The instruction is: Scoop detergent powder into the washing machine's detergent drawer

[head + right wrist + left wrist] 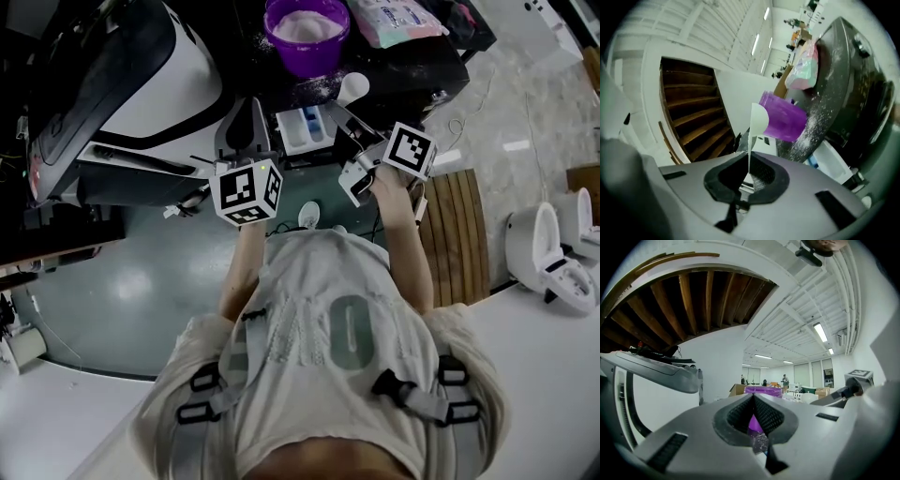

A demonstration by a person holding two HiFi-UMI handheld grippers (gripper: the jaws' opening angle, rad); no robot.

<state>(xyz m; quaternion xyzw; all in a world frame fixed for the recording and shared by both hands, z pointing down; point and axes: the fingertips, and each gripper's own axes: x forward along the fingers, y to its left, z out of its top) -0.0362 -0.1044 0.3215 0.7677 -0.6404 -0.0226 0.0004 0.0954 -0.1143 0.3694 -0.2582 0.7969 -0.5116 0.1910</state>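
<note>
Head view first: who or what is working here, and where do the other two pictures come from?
There is no robot. A person, seen from above by a camera on the head, holds a hand-held claw in each hand. The other two pictures come from cameras riding on those claws. The left claw is shut and empty. The right claw is shut on the handle of a white scoop. Ahead stand a purple bowl of white powder, a bag and the washer's open drawer.
</note>
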